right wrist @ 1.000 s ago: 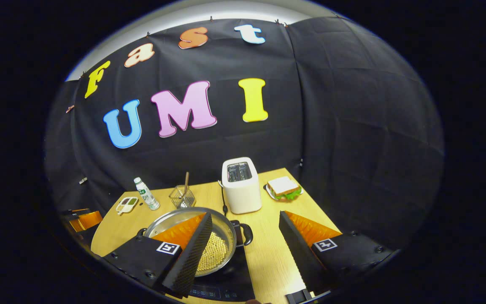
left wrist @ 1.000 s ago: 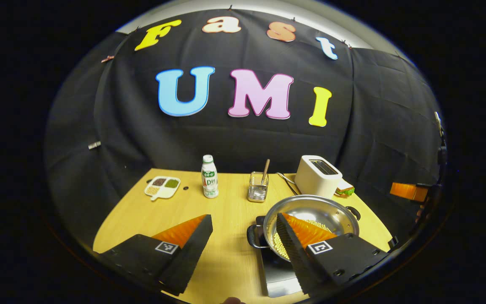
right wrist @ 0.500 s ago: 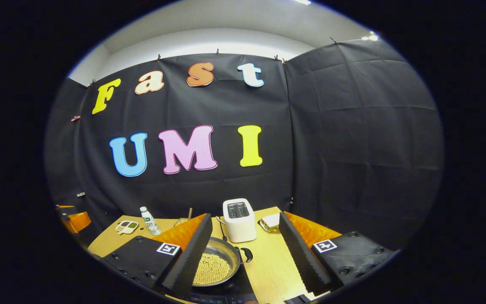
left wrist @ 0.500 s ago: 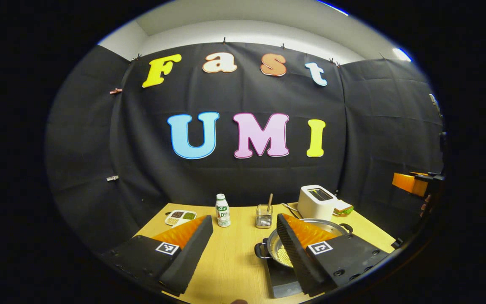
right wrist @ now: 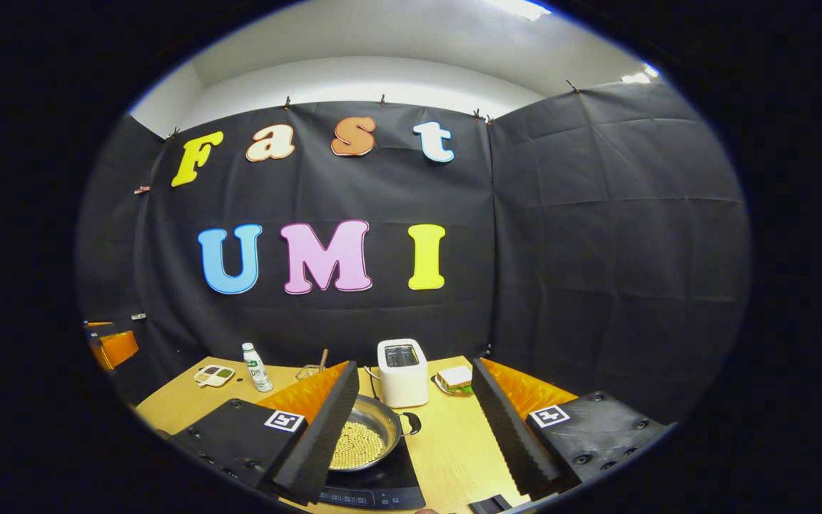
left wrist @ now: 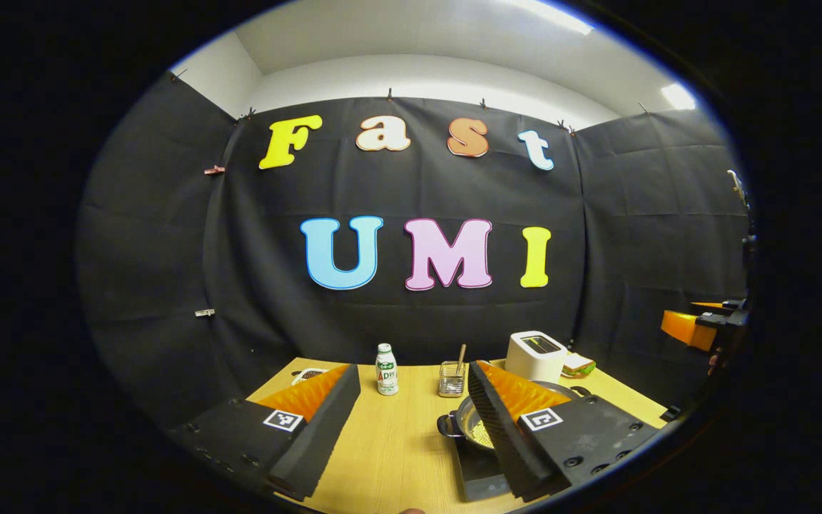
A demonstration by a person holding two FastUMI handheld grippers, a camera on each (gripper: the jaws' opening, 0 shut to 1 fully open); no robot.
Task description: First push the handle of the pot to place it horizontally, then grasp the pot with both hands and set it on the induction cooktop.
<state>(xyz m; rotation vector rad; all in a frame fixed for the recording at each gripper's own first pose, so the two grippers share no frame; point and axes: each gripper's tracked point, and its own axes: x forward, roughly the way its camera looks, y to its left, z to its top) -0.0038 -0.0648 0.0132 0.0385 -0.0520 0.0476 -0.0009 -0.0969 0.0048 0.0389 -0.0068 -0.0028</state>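
Pot [right wrist: 368, 439]: a steel pan holding pale round beans, sitting on the induction cooktop [right wrist: 382, 482] at the near edge of the wooden table [right wrist: 454, 442]; one black side handle [right wrist: 411, 423] points right, level with the rim.
Pot from the left gripper view: the pan [left wrist: 479, 421] sits on the dark cooktop [left wrist: 479, 475], its left handle [left wrist: 447, 425] sticking out sideways.
Left gripper [left wrist: 411, 421]: fingers spread wide, holding nothing, raised above the near table edge, with the pot partly behind its right finger.
Right gripper [right wrist: 414, 428]: fingers also wide apart, empty, up off the table, the pot behind its left finger.
Far side of table: a white toaster [right wrist: 402, 371], a sandwich [right wrist: 454, 377] to its right, a small bottle [right wrist: 257, 368], a wire holder [left wrist: 450, 380] with a stick, and a divided dish [right wrist: 213, 375] far left.
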